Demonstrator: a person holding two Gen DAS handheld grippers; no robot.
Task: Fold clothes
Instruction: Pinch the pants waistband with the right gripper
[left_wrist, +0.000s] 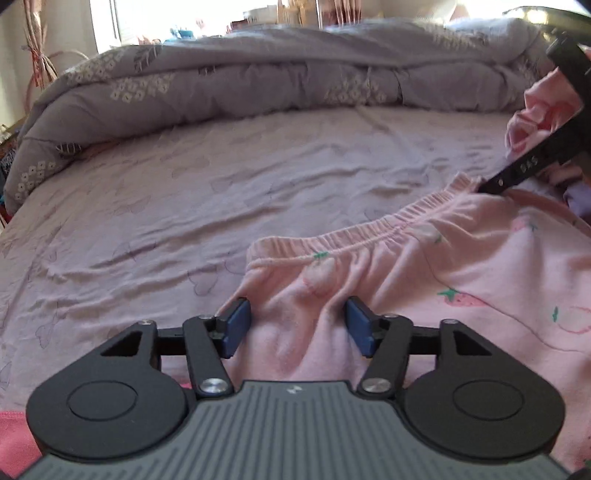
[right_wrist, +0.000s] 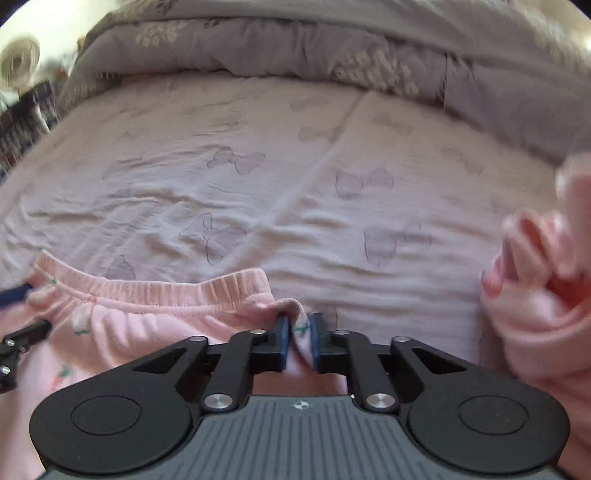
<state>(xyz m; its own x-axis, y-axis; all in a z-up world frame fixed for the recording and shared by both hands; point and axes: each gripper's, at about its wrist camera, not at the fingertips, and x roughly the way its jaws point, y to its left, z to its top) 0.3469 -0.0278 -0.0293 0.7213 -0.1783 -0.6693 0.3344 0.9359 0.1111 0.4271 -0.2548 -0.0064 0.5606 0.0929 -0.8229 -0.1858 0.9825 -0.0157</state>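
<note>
pink pants (left_wrist: 461, 266) w/ strawberry print lie on a pale bedsheet (left_wrist: 147, 206) that has faint bow outlines, elastic waistband (left_wrist: 369, 229) toward the far side of the bed. waistband runs across the fabric, gathered & a bit wavy.

left gripper (left_wrist: 298, 328) sits low over the pants' left edge, just below the waistband corner. jaws stand apart, wide; a raised ridge of pink fabric is between the blue pads (left_wrist: 236, 325) but they don't press on it, gaps visible both sides. no earlier shot to compare.

right gripper (right_wrist: 299, 338) is at the opposite end of the waistband, jaws narrow, clamped on a small pinch of pink fabric w/ a green leaf mark showing between its pads (right_wrist: 283, 343). fabric bunches up into a little peak right at the pinch. in left wrist view the same gripper shows as a black arm at far right, its tip at the waistband.

2nd pink garment (right_wrist: 535, 295), crumpled, blurry, lies on the sheet to the right of the right gripper, apart from the pants. can't tell what kind it is.

grey-lilac quilt (left_wrist: 258, 74) w/ white flower clusters is heaped along the far side of the bed. curtain (left_wrist: 37, 48) & bright window beyond at upper left. darker pink cloth at left view's bottom left corner, mostly hidden by the gripper body.
</note>
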